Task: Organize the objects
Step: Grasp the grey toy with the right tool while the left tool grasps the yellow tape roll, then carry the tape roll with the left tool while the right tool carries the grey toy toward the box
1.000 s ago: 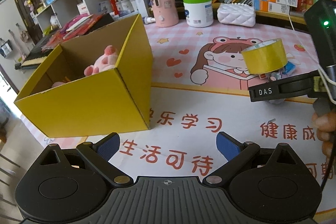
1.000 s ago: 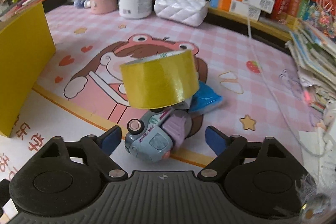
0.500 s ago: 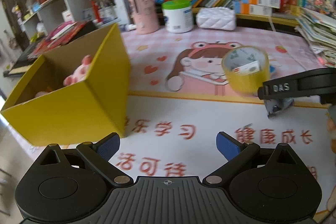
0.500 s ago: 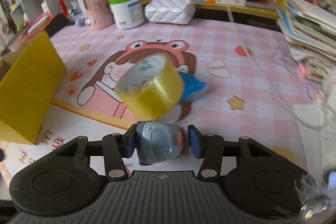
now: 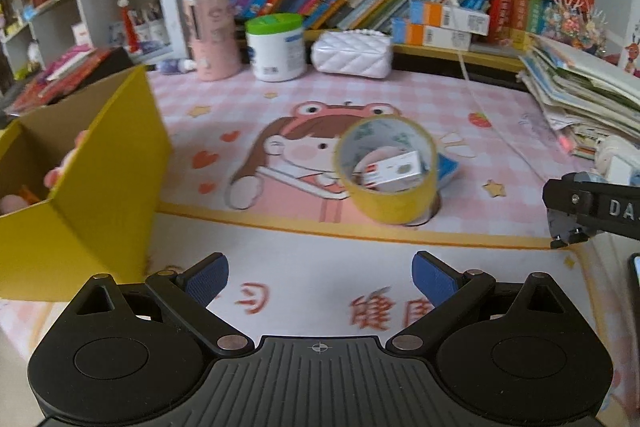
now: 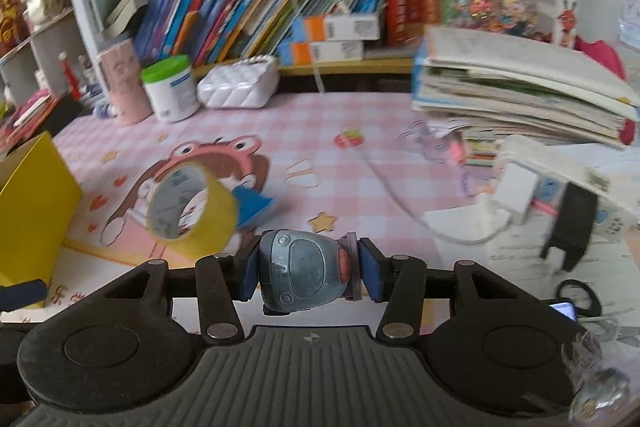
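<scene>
My right gripper is shut on a grey toy car and holds it above the mat; the gripper also shows at the right edge of the left wrist view. A roll of yellow tape lies tilted on the pink mat, over a small card and a blue packet; it also shows in the right wrist view. My left gripper is open and empty, in front of the tape. A yellow cardboard box with a pink plush toy inside stands at the left.
At the back stand a pink cup, a white jar with a green lid and a white quilted purse below a shelf of books. A pile of books, a white cable and scissors lie at the right.
My right gripper closed on the toy car and lifted it away to the right. The tape roll, which leaned on the car, tipped over onto the mat. The left gripper swung right.
</scene>
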A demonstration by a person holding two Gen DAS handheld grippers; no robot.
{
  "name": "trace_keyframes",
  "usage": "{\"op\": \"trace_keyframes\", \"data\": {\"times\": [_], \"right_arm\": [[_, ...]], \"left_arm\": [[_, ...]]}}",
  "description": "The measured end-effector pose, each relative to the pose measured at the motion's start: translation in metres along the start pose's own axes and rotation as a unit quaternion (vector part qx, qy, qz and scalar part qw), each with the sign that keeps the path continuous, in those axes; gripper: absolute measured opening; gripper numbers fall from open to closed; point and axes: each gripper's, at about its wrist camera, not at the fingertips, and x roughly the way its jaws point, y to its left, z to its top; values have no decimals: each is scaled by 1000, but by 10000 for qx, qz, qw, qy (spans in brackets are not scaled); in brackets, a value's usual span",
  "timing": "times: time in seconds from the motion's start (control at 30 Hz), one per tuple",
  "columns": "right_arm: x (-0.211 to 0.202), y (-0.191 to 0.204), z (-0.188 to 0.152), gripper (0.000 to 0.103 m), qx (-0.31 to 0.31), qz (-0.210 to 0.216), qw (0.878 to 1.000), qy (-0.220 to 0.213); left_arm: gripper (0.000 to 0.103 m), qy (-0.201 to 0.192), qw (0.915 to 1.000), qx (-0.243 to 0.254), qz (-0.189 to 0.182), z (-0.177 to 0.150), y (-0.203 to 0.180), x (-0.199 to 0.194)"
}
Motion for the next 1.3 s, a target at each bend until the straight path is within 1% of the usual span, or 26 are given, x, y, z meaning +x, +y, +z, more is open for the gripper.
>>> {"op": "trace_keyframes", "data": {"times": [0.13, 0.27, 0.4, 0.57, 0.7, 0.8, 0.83, 0.87, 0.97, 1.17, 1.3], "right_arm": [[-1, -10, 1, 47, 63, -112, 9999, -10], [-2, -8, 1, 47, -122, -170, 9998, -37], [-1, -4, 1, 47, -324, -145, 9994, -59], [2, -3, -1, 47, -461, -115, 9989, 29], [4, -2, -3, 47, -542, -90, 9984, 98], [5, -1, -5, 47, -598, -63, 9981, 138], [5, 0, -5, 47, -614, -52, 9980, 150], [5, 0, -5, 47, -624, -44, 9979, 159], [6, 0, -5, 47, -627, -47, 9979, 164], [9, 6, -3, 47, -569, -84, 9981, 200], [13, 16, -5, 47, -541, -8, 9980, 314]], "left_arm": [[100, -9, 9999, -13, -137, 10, -8, 14], [100, 110, 9983, -224, -526, 24, -12, 35], [100, 134, 9966, -479, -650, 36, -13, 57], [100, 284, 9954, -666, -632, 48, -15, 82], [99, 327, 9931, -858, -726, 54, -16, 96], [95, 394, 9916, -997, -726, 56, -16, 105], [87, 411, 9905, -1019, -830, 56, -16, 106], [86, 423, 9898, -1010, -909, 56, -16, 107], [85, 383, 9921, -888, -799, 57, -18, 101], [85, -303, 9936, -762, -777, 55, -7, 55], [85, -509, 9948, -648, -607, 51, 2, 32]]}}
